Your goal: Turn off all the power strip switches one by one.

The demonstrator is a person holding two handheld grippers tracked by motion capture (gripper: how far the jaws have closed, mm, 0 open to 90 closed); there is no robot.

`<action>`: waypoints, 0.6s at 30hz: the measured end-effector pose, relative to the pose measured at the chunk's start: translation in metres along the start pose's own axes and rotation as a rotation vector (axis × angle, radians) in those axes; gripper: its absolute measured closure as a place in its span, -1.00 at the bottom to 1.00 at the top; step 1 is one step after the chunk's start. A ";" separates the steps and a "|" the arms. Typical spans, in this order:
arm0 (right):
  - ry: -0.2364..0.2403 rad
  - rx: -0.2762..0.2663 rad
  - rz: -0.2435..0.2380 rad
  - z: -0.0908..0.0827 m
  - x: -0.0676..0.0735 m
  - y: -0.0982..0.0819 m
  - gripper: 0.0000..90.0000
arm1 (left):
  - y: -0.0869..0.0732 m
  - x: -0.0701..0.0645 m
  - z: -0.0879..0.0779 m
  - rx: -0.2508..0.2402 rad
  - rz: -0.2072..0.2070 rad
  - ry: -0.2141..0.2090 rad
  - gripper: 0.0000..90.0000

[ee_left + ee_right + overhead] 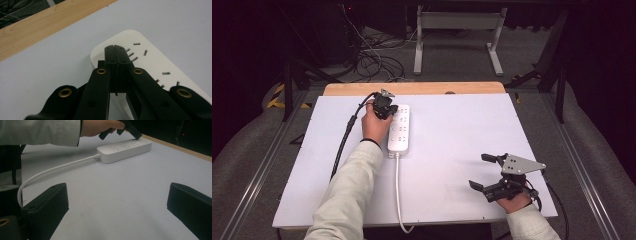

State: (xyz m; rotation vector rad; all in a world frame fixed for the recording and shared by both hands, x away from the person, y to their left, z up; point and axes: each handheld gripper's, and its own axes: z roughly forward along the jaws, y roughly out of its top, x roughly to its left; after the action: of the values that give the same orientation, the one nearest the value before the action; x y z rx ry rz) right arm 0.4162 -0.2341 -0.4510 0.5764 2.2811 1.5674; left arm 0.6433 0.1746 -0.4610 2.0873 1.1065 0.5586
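White power strip (399,129): flat on pale table sheet (452,150), far-left, cord trailing toward the near edge.
Left gripper (116,53): jaws clenched together, empty, tips on strip's far end.
Right gripper (484,171): jaws wide apart, empty, near-right, well apart from strip.

left gripper (388,108) on power strip (399,129) | right gripper (484,172) open, apart
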 end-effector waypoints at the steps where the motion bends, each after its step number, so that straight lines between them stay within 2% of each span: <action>1: 0.000 0.000 0.000 0.000 0.000 0.000 -0.91 | 0.000 0.000 0.000 0.000 -0.001 0.000 1.00; 18: -0.002 0.000 0.000 0.000 0.000 0.000 -0.91 | 0.000 -0.002 0.000 0.003 -0.016 0.009 1.00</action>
State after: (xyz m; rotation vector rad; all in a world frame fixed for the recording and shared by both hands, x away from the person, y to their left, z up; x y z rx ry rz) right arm 0.4159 -0.2343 -0.4510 0.5771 2.2797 1.5665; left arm 0.6423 0.1732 -0.4613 2.0789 1.1288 0.5591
